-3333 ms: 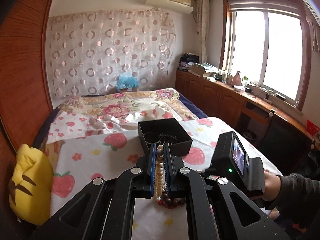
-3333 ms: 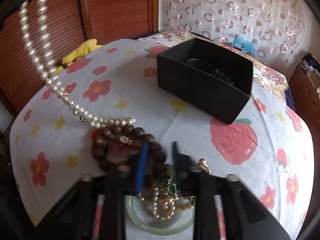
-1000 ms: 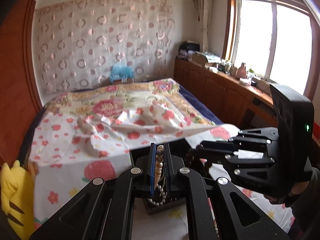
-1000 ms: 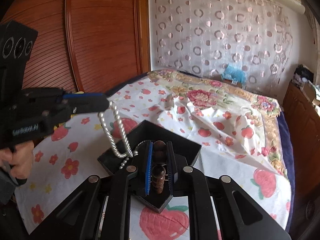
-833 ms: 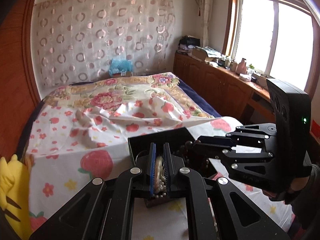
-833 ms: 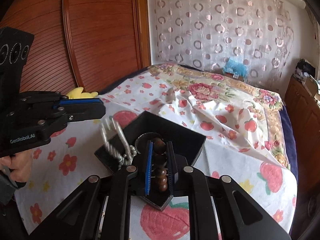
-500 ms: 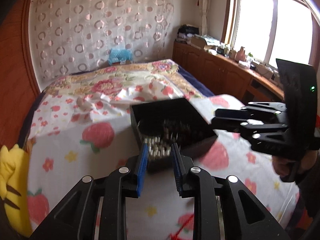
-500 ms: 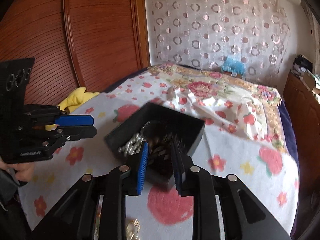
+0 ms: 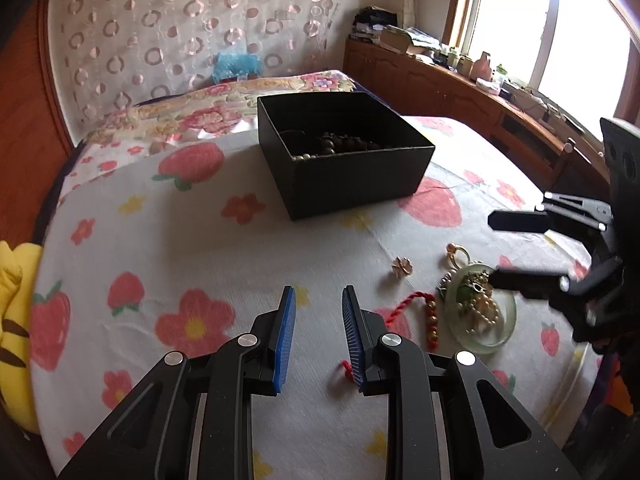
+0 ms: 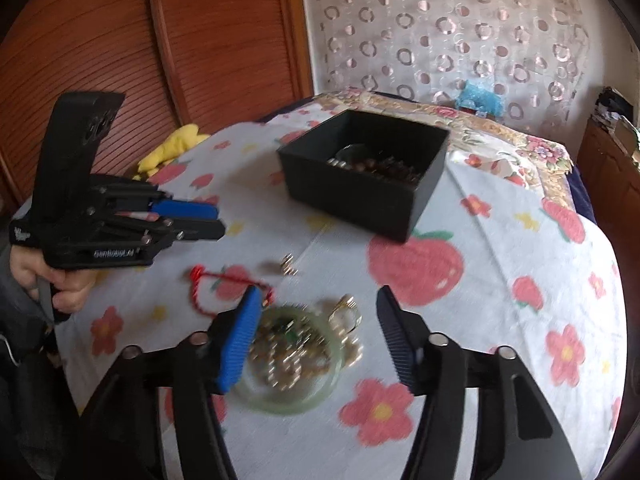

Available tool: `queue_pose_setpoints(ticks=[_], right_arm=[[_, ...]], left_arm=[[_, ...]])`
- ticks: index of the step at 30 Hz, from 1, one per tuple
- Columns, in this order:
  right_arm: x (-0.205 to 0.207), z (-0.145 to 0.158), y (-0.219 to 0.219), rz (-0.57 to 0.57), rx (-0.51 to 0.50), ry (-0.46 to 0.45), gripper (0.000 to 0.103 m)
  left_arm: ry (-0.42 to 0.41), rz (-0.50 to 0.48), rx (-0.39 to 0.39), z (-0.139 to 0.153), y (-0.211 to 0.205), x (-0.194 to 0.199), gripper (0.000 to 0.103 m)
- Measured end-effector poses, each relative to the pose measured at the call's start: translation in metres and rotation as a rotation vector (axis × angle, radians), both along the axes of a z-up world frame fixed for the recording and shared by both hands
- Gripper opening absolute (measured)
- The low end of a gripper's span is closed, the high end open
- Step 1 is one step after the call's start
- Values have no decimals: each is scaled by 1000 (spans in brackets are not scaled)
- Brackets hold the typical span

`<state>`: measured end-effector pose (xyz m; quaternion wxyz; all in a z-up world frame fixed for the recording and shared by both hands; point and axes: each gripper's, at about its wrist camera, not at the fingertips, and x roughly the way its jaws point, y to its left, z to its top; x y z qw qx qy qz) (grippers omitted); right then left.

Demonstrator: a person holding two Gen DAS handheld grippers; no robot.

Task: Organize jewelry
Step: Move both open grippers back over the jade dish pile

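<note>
A black box (image 9: 362,184) (image 10: 352,196) on the bed holds a pearl necklace and dark wooden beads (image 9: 344,145). A pale green bangle (image 9: 498,338) (image 10: 292,402) lies on the sheet with a tangle of small jewelry (image 10: 292,344) inside it. A red cord bracelet (image 9: 404,306) (image 10: 224,278) and a small gold charm (image 9: 401,266) (image 10: 289,266) lie beside it. My left gripper (image 9: 318,300) is open and empty above the sheet. My right gripper (image 10: 316,300) is wide open and empty just above the bangle; it also shows in the left wrist view (image 9: 516,248).
A flowered sheet (image 9: 200,240) covers the bed. A yellow plush toy (image 9: 14,320) sits at the left edge. A wooden wardrobe (image 10: 100,40) stands beyond it. A wooden cabinet (image 9: 460,92) runs under the window at right.
Both grippers dropped the pearl necklace and the wooden beads into the box, opened, and drew back toward the jewelry pile near the bed's front edge.
</note>
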<state>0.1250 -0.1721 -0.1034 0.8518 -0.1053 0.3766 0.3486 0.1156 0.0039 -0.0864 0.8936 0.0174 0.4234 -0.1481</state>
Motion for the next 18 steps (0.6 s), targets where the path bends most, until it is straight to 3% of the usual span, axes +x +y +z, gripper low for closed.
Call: queue_pose_setpoints(ticks=[7,18], right_arm=[[-19,-14,8,16,-50,18,76],[-22,-24,15,-31,-83,51,78]], left_arm=[[-1,-18,5,-1,-7,-6,22],[-1,-21,5,0,-9,-12,22]])
